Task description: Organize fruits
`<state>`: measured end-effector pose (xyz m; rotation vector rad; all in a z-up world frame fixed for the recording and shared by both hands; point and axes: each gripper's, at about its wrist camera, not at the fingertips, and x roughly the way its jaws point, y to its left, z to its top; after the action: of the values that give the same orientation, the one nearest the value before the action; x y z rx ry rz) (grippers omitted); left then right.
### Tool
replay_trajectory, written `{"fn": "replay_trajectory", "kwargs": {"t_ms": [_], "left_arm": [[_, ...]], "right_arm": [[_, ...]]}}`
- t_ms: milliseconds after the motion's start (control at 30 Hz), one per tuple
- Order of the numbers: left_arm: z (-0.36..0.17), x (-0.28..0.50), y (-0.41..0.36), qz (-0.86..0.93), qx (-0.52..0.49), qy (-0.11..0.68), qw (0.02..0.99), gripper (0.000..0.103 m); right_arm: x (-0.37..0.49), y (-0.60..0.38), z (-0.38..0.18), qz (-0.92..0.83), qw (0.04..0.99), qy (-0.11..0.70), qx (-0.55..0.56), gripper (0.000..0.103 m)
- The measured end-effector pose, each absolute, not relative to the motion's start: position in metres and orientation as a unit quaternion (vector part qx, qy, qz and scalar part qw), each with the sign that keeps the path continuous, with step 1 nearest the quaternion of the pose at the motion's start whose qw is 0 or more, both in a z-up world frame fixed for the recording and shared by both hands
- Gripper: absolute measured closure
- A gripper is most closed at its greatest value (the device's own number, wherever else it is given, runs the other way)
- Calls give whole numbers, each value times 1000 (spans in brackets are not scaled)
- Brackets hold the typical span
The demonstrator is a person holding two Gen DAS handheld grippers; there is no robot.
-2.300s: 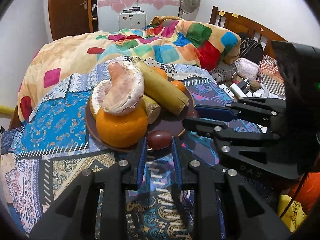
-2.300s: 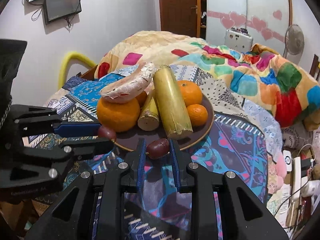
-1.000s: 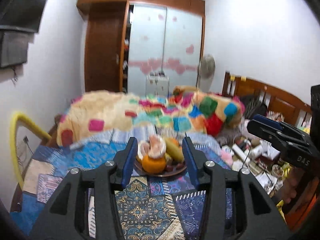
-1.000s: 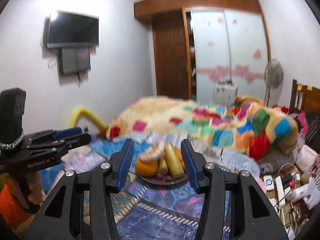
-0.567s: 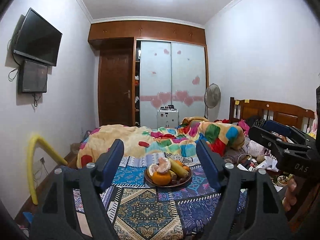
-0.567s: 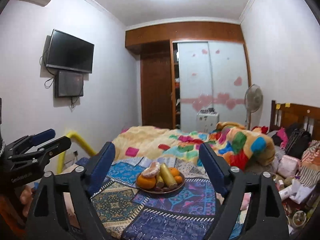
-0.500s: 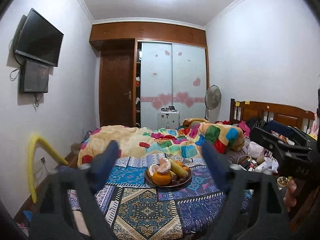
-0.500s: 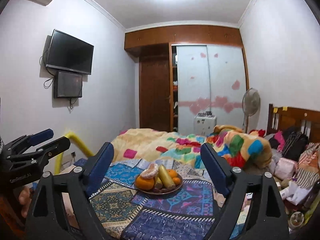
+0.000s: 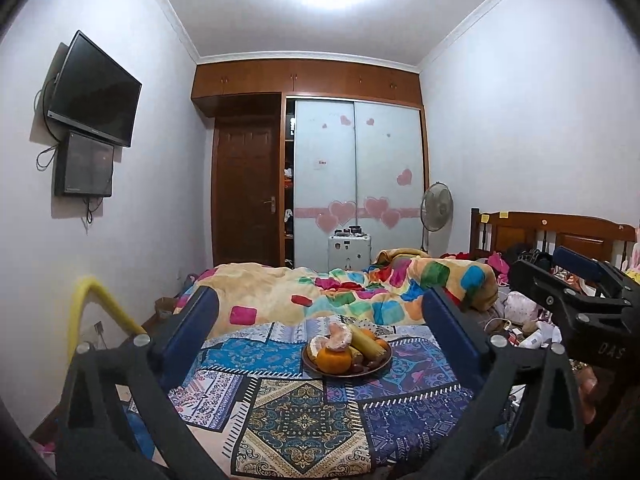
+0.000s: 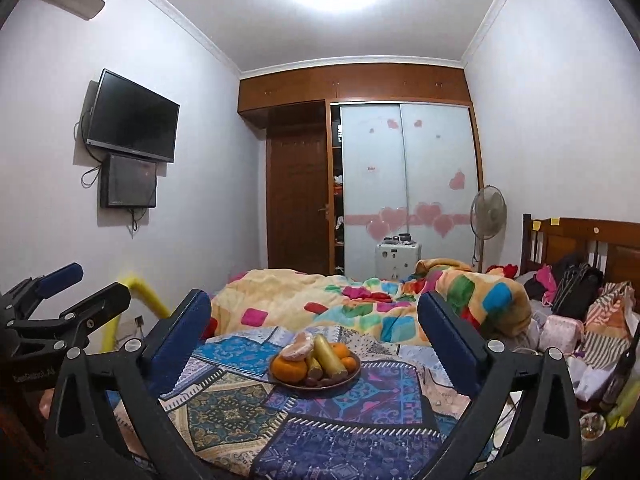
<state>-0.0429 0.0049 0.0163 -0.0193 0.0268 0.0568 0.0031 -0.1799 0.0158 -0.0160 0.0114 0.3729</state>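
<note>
A brown plate (image 9: 380,367) sits on the patterned bedspread, also in the right wrist view (image 10: 352,376). It holds a big orange (image 9: 333,361), peeled pomelo pieces (image 9: 338,336), yellow cane sections (image 9: 365,342), small oranges and dark red dates (image 9: 358,367). My left gripper (image 9: 320,308) is wide open and empty, far back from the plate. My right gripper (image 10: 314,306) is wide open and empty, equally far back. Each gripper shows at the edge of the other's view.
A colourful quilt (image 9: 360,292) is heaped on the bed behind the plate. A wooden headboard (image 9: 552,236) and clutter (image 10: 580,320) lie to the right. A yellow tube (image 9: 96,312), a wall TV (image 9: 94,90), a fan (image 10: 488,210) and a wardrobe (image 9: 356,184) stand around.
Both grippers let go of dates at the plate's front rim, opened wide and pulled far back and up. In the last half second the view barely shifts.
</note>
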Motion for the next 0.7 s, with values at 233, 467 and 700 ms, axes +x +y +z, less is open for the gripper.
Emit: {"fn": "replay_trajectory", "kwargs": {"t_ms": [233,467,700], "left_arm": [[17,-40,8,26,-17,19,999,0],[17,-38,6,24,-17,22,999,0],[17,-37,5,25,-15,24,999,0]], "right_arm": [[3,-182,16,183,983,4,-10,0],[3,-182,14,184,983,6,-8,0],[4,-184,14,187,982,9,-5,0]]}}
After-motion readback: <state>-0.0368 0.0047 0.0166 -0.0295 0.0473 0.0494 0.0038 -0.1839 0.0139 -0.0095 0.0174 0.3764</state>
